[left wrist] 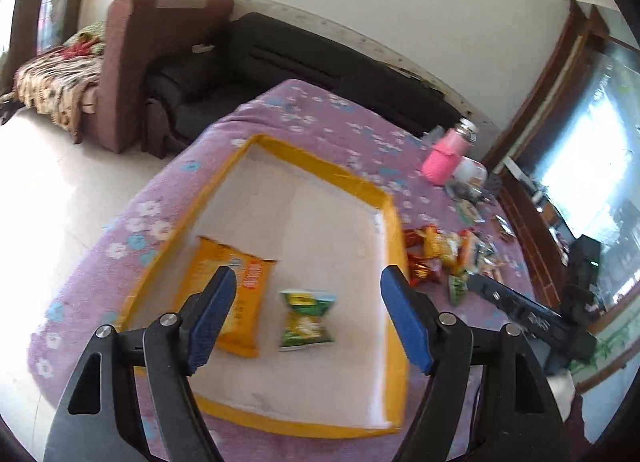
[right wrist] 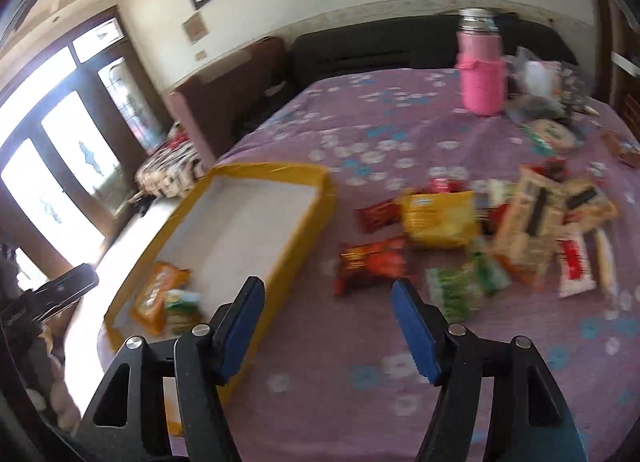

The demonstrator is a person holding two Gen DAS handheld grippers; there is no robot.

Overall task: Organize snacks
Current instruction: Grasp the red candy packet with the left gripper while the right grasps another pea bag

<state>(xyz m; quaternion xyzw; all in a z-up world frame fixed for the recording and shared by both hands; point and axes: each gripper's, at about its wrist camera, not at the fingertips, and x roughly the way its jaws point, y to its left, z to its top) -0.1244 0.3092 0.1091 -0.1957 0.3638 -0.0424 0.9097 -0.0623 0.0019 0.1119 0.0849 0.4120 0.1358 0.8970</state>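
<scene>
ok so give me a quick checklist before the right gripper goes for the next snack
1. Right gripper open and holding nothing: ok.
2. Left gripper open, hanging above the yellow tray: ok.
3. Room in the tray: ok, only an orange packet and a green packet lie in it.
4. Nearest target, the red packet, lies apart from the tray on the purple cloth: ok.
5. Red packet free of the snack pile: cannot tell, the picture is blurred.
6. Pink bottle far from the path: ok.

Left wrist camera looks steeply down, close over the yellow tray (left wrist: 394, 230); right wrist camera faces lower across the bed (right wrist: 360, 118); both share tray (right wrist: 316, 198) and snack pile (right wrist: 500, 230).
</scene>
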